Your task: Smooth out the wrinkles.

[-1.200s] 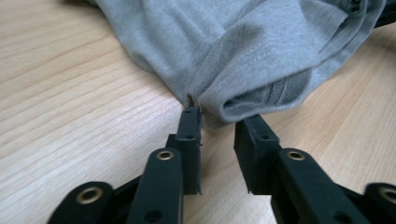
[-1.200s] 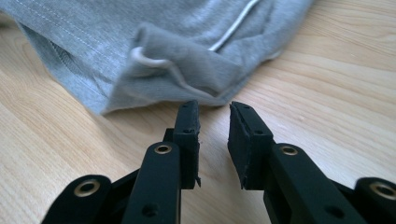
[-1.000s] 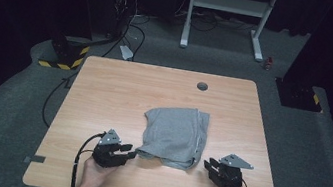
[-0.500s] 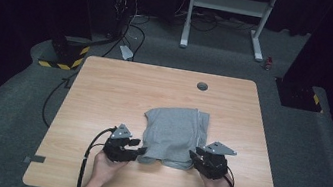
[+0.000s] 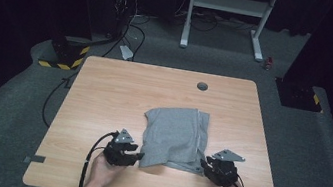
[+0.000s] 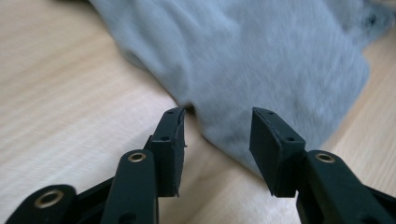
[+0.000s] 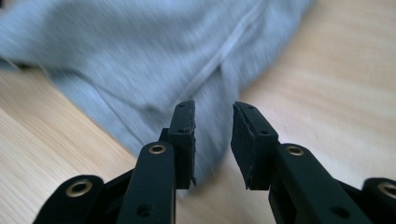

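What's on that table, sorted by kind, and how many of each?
Grey cloth: 1
Black grippers, left and right, both open at the cloth's near edge: 2
Total: 3

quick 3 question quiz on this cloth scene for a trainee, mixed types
1. True or false: the left tool is clamped shut on the grey cloth.
2. Which edge of the cloth are both tools at? A. far edge B. near edge C. on top of its middle
3. Fill in: the cloth lies on a ____ table.

Key:
1. False. Its jaws stand open at the cloth's edge.
2. B. The right tool is at the near right corner, the left at the near left.
3. Wooden.
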{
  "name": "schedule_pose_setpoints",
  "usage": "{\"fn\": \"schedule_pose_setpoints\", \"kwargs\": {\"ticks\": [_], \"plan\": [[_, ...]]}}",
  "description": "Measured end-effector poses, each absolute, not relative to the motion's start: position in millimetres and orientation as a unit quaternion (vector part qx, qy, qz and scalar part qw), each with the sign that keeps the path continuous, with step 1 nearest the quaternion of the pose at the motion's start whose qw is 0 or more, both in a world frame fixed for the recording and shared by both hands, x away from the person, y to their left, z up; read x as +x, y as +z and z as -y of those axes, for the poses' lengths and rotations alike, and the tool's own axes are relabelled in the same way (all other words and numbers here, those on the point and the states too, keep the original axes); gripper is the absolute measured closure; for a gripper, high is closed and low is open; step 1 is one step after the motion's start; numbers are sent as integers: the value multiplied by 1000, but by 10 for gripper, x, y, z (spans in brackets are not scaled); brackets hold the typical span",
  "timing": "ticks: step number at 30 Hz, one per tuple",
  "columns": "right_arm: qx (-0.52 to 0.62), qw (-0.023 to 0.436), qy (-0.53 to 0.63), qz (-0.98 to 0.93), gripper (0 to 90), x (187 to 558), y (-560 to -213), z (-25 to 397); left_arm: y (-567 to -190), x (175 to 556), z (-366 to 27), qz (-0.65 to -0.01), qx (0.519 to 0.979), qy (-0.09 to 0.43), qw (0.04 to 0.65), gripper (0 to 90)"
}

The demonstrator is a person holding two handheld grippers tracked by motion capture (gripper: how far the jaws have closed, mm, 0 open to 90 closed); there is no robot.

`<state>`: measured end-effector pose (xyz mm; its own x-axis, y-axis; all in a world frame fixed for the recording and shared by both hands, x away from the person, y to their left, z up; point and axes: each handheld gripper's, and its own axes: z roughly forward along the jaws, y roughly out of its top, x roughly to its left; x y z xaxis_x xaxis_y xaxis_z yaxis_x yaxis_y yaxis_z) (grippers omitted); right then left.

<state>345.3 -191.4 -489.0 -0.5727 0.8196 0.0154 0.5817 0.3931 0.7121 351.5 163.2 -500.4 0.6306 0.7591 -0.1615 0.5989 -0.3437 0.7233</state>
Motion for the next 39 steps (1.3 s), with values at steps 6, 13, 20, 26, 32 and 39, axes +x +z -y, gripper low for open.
{"fn": "schedule_pose_setpoints", "kwargs": {"ticks": [6,13,20,26,32,39], "plan": [[434,160,341,-818,647,3645,-4929,1688,-4951,3744,-1610,-447,797,123,386,516],[457,154,323,-814,628,3709,-5061,1634,-5052,3972,-1448,-457,797,115,377,516],[445,147,321,-823,845,3716,-5074,1636,-5146,4056,-1388,-460,801,86,374,846],[436,178,339,-815,866,3589,-4911,1794,-5075,4012,-1503,-462,805,93,361,877],[441,147,331,-821,842,3487,-5031,1956,-5011,3893,-1525,-446,815,88,359,863],[430,160,367,-809,692,3483,-4878,1889,-4942,3957,-1520,-456,792,98,394,581]]}}
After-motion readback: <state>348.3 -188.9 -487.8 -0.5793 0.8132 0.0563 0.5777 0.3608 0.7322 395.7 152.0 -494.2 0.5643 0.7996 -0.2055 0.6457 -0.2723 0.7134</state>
